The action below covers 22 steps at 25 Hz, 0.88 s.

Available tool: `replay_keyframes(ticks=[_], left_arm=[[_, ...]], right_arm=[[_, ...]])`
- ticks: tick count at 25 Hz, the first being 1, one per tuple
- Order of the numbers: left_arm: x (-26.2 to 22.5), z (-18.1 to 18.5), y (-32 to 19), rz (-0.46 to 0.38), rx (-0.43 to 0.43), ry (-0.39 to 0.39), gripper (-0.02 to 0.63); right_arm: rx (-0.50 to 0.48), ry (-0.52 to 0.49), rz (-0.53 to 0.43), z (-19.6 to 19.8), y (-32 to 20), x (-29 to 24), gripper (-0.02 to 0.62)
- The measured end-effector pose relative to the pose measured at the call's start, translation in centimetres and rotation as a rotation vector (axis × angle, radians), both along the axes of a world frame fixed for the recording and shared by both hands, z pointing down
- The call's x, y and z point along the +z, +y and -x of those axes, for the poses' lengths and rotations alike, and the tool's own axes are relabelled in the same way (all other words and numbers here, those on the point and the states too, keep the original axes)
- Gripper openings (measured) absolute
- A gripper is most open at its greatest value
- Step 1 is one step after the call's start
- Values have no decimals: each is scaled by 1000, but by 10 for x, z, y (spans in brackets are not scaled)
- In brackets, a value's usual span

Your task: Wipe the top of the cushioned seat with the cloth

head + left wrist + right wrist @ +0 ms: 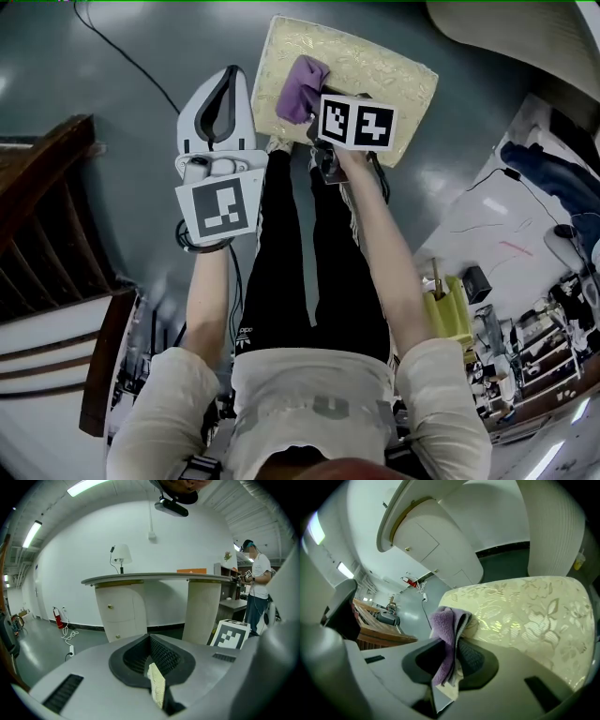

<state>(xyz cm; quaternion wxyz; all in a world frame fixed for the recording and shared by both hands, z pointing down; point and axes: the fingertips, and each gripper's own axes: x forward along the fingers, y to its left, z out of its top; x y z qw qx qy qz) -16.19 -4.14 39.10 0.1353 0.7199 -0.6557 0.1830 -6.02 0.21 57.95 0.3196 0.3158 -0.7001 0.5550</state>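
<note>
The cloth (302,86) is bunched into a purple wad and pinched in the right tongs (317,111), which are clamped tight on it. It's parked on the left half of the cushioned seat (380,67), not far from the edge nearest the person. In the right gripper view the wad is folded over itself between the jaws, and its free end seems to be resting on the flowery gold top.

Stuff that could go wrong, imo:
- Only 1 small patch of cloth is probably being pressed down, so strips of the top could get missed unless the strokes are overlapped.
- The fabric looks textured, so if the wad is dragged hard it could get pulled out of the jaws.
- If it's pushed too low, the hard tips could get scraped across the brocade.
- The left edge is close, so a leftward stroke could be run right off it.
- The seat isn't braced by anything. The left tongs (222,108) are closed on nothing and held in the air over the floor (112,75), just left of the seat, so the seat could get shoved along.

Direction-wise, the cloth's long axis is lined up with the jaws, with the free end pointed away from the person and a bit left. That's roughly across the seat's long axis, which is laid left to right, slightly skewed.
</note>
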Motion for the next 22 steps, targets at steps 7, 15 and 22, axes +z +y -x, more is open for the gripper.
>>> replay_keyframes(ticks=[7, 15, 22], left_arm=[[-4, -30, -12, -19, 53, 11, 5], [7, -66, -7, 9, 112, 29, 5], [2, -85, -11, -2, 160, 24, 5]], right_arm=[[47, 63, -21, -60, 1, 2, 86], [75, 161, -38, -146, 0, 4, 89], [128, 216, -44, -198, 4, 2, 89]])
